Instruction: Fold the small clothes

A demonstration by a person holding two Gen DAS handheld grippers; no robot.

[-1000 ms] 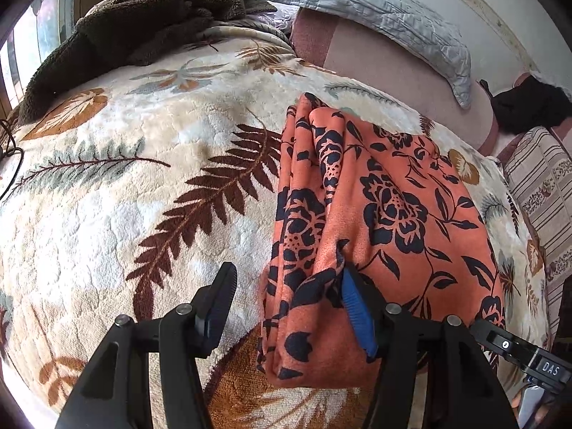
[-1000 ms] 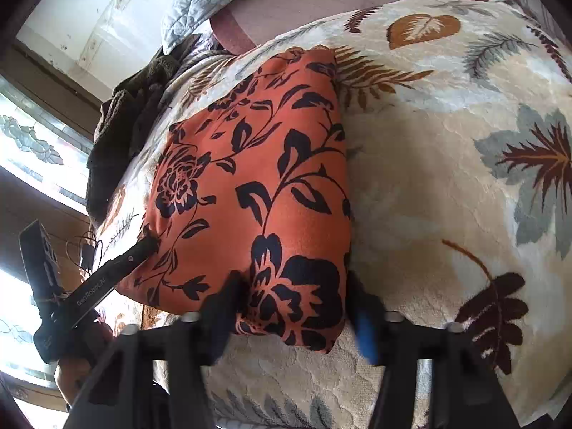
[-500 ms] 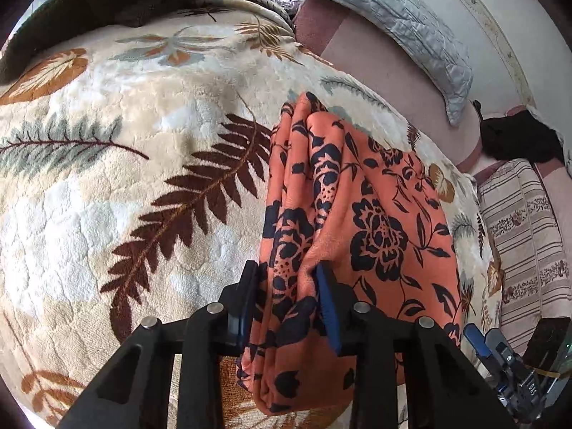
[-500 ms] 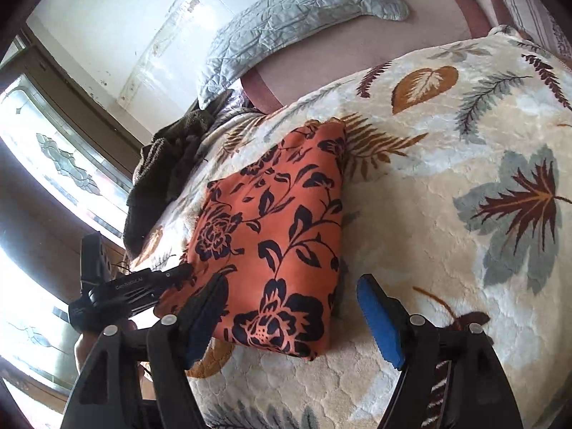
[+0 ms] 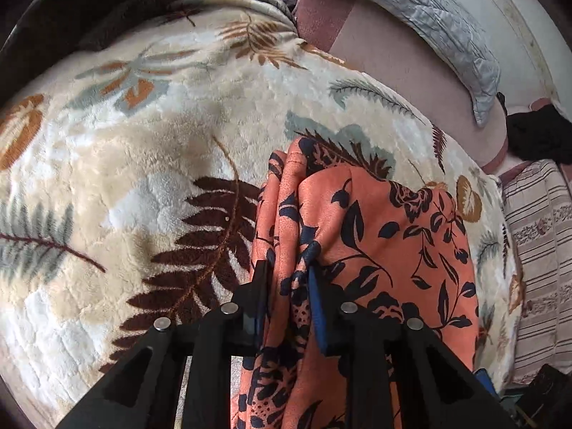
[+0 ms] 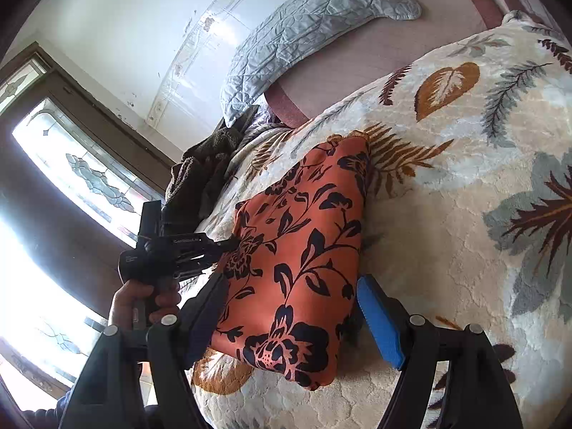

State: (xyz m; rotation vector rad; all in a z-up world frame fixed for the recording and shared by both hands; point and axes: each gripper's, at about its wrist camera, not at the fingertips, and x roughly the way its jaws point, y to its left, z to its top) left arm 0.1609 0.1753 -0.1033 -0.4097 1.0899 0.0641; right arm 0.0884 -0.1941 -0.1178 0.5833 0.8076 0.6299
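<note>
An orange garment with a black floral print (image 5: 386, 236) lies folded on a leaf-patterned fleece blanket (image 5: 150, 178). My left gripper (image 5: 286, 279) is shut on the garment's bunched left edge and lifts that edge a little. In the right wrist view the garment (image 6: 300, 250) lies as a folded rectangle, with the left gripper (image 6: 232, 243) pinching its far-left side. My right gripper (image 6: 293, 300) is open, its fingers straddling the garment's near corner without touching it.
A grey quilted pillow (image 5: 429, 10) leans on the pink headboard (image 5: 393, 53). A dark brown fleece (image 5: 89, 10) is heaped at the far left. A striped cloth (image 5: 536, 232) lies at the right. A window (image 6: 71, 164) is beside the bed.
My left gripper has closed on the garment's left edge and raised it. My right gripper has opened wide and drawn back from the garment's near corner.
</note>
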